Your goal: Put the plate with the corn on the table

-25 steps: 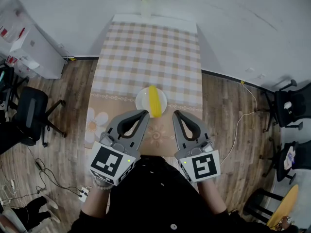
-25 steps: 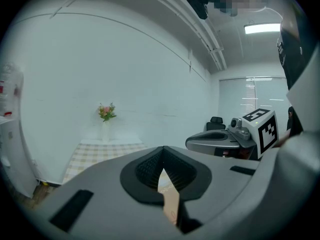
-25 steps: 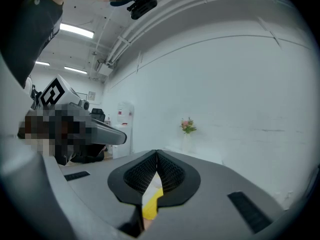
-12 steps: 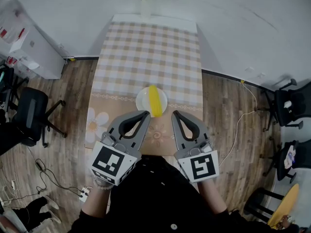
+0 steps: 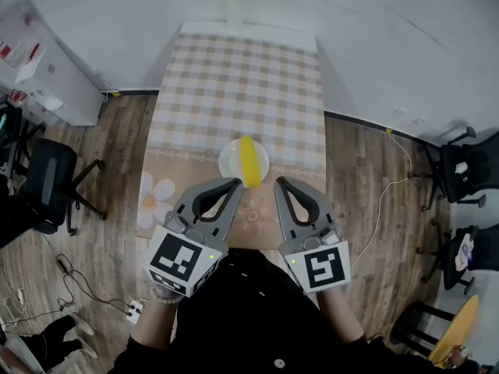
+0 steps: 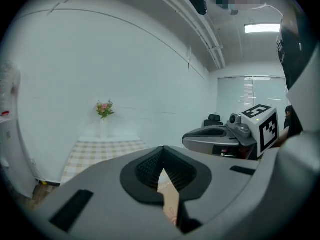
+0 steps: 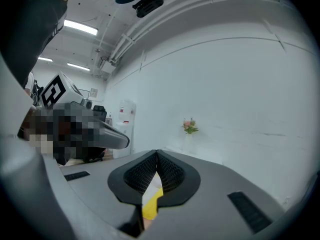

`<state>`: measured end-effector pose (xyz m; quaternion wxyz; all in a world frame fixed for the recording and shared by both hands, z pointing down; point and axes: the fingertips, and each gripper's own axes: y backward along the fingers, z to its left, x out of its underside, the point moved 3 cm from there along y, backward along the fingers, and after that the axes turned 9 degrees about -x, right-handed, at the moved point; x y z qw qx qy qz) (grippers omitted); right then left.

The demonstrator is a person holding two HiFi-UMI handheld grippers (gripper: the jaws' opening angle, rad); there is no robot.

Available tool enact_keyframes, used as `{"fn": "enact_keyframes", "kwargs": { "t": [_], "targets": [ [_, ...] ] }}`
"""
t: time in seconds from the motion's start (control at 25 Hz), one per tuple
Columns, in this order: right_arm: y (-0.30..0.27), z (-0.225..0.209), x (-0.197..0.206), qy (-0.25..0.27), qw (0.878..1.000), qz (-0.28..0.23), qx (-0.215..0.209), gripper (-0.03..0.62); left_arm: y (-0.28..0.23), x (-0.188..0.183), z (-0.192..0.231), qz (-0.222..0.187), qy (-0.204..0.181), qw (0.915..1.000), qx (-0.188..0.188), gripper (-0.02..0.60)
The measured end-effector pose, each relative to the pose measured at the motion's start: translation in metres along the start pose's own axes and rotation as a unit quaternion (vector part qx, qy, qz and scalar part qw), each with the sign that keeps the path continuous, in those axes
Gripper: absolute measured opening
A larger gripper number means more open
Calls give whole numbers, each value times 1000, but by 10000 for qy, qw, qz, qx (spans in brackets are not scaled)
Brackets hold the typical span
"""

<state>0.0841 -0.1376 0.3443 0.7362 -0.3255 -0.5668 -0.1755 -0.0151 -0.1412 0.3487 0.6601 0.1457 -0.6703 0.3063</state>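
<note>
white plate (image 5: 228, 163) with corn cob (image 5: 248, 162) rests on checked table (image 5: 234, 76). left gripper (image 5: 235, 183) and right gripper (image 5: 280, 182) hover near it, both with jaws together, holding nothing.

Corn (image 5: 247, 162) yellow; plate (image 5: 228, 162) white; tablecloth (image 5: 242, 84) beige-white check, floral border; floor (image 5: 355, 179) brown wood.

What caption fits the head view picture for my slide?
Shut and empty, the left gripper and right gripper hover near the corn on its plate on the table.

No text, label, brand, number or sign can be read anywhere here.
</note>
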Motion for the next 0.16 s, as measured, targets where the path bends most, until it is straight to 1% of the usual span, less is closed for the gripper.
{"fn": "enact_keyframes", "kwargs": {
  "t": [0.16],
  "targets": [
    [0,3,0,27,10000,16,-27,41,2,1,0,6,-7,10000,-25,14]
  ]
}}
